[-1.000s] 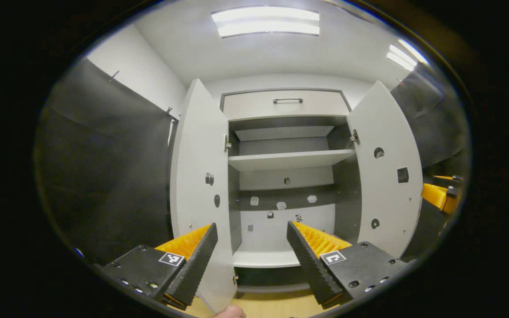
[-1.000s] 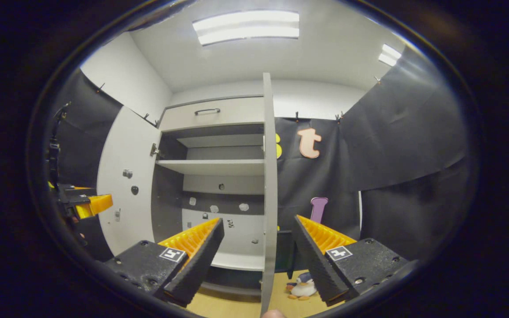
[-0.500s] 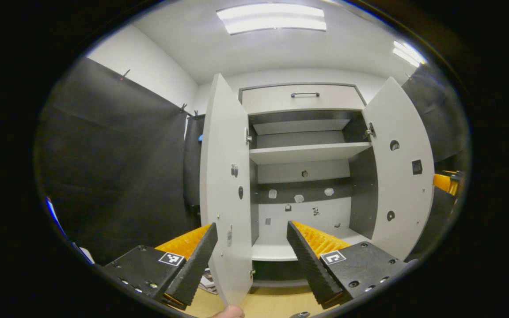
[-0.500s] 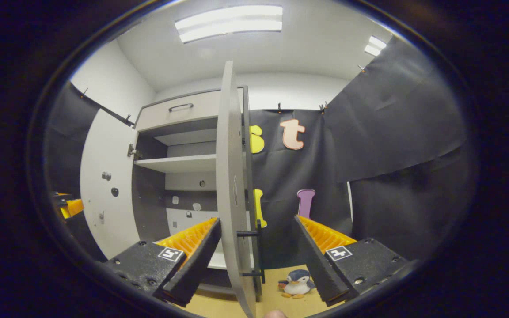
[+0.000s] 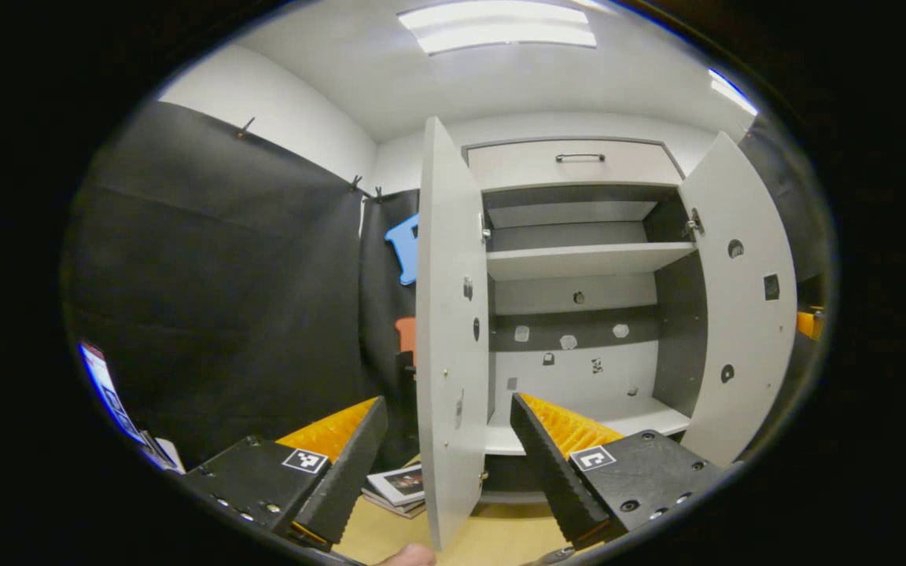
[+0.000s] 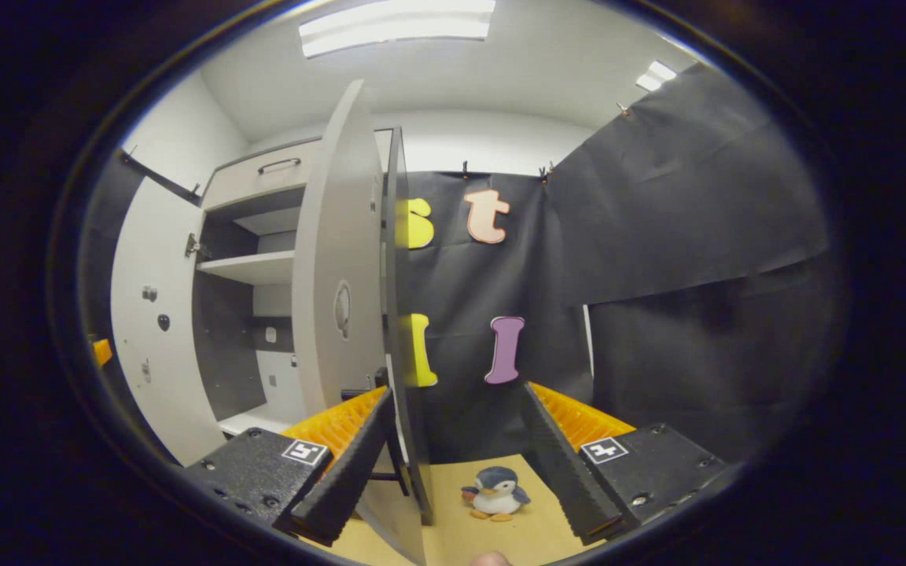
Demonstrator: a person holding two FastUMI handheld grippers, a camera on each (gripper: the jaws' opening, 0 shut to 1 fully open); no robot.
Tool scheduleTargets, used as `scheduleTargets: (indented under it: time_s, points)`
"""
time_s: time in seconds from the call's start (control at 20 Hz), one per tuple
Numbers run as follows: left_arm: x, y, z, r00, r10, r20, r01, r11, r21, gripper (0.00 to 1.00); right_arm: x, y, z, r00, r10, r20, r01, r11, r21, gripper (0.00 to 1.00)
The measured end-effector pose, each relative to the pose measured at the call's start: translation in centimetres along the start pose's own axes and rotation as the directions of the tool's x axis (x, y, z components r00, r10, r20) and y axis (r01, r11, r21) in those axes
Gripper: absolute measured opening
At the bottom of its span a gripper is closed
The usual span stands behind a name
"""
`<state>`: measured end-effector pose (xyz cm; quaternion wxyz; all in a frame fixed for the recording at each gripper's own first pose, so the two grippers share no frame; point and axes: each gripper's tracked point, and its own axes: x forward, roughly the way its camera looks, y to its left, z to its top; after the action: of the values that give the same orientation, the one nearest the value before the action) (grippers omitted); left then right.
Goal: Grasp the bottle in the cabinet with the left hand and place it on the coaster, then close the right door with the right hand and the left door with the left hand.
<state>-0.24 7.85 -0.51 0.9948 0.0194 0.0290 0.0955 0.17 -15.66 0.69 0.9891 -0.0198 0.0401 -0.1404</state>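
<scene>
Booth cabinet [image 5: 579, 259], both doors ajar

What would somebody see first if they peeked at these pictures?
Probably the big cabinet with both doors swung open. In the left gripper view the left door stands edge-on between the open left tool's fingers. In the right gripper view a little toy penguin sits on the floor between the open right tool's fingers, beside the right door.

Pale grey cabinet doors [image 5: 449, 330] (dark grey inside), tan floor [image 6: 500, 534], blue-white toy penguin [image 6: 495, 491].
</scene>
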Motion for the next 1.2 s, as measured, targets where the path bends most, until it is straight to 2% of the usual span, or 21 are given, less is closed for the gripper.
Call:
scheduleTargets:
  time_s: [0.1, 0.15, 0.2, 0.6, 0.8, 0.85, 0.9, 1.1, 1.15, 1.2]
  points:
    - [0.1, 0.7, -0.2, 1.0, 0.014, -0.008, -0.014, 1.0, -0.003, 1.0, 0.4, 0.5, -0.5, 1.0, 0.003, -0.021, -0.003, 1.0, -0.002, 1.0]
    - [0.1, 1.2, -0.4, 1.0, 0.023, -0.013, -0.023, 1.0, -0.001, 1.0, 0.4, 0.5, -0.5, 1.0, -0.001, -0.015, 0.001, 1.0, 0.0, 0.92]
    - [0.1, 1.7, -0.6, 0.999, 0.031, -0.016, -0.031, 1.0, 0.002, 1.0, 0.4, 0.6, -0.5, 1.0, -0.003, -0.018, 0.003, 1.0, 0.004, 0.97]
    - [1.2, 5.7, -1.8, 0.994, 0.096, -0.048, -0.096, 0.995, 0.013, 1.0, -0.3, 3.8, -0.7, 0.997, 0.06, -0.041, -0.06, 0.998, -0.005, 0.96]
    - [2.3, 7.7, -2.8, 0.99, 0.121, -0.071, -0.121, 0.993, 0.013, 1.0, -0.4, 7.3, -1.3, 0.986, 0.153, -0.061, -0.151, 0.988, 0.034, 0.96]
    - [2.7, 8.2, -3.0, 0.989, 0.124, -0.075, -0.123, 0.992, 0.013, 0.96, -0.3, 8.1, -1.3, 0.984, 0.167, -0.064, -0.164, 0.985, 0.043, 0.96]
    - [3.0, 8.6, -3.2, 0.989, 0.127, -0.079, -0.126, 0.992, 0.011, 1.0, -0.3, 8.9, -1.4, 0.981, 0.18, -0.066, -0.177, 0.983, 0.053, 0.96]
    - [4.4, 9.7, -4.5, 0.986, 0.126, -0.108, -0.126, 0.992, 0.009, 1.0, 0.3, 11.9, -1.9, 0.974, 0.215, -0.074, -0.211, 0.976, 0.06, 0.96]
    - [4.9, 10.1, -4.9, 0.985, 0.126, -0.117, -0.126, 0.992, 0.01, 1.0, 0.6, 12.5, -1.9, 0.974, 0.215, -0.074, -0.211, 0.976, 0.055, 0.91]
    - [5.4, 10.2, -5.3, 0.984, 0.121, -0.13, -0.121, 0.993, 0.01, 1.0, 0.9, 13.2, -2.0, 0.974, 0.216, -0.072, -0.212, 0.976, 0.058, 0.96]
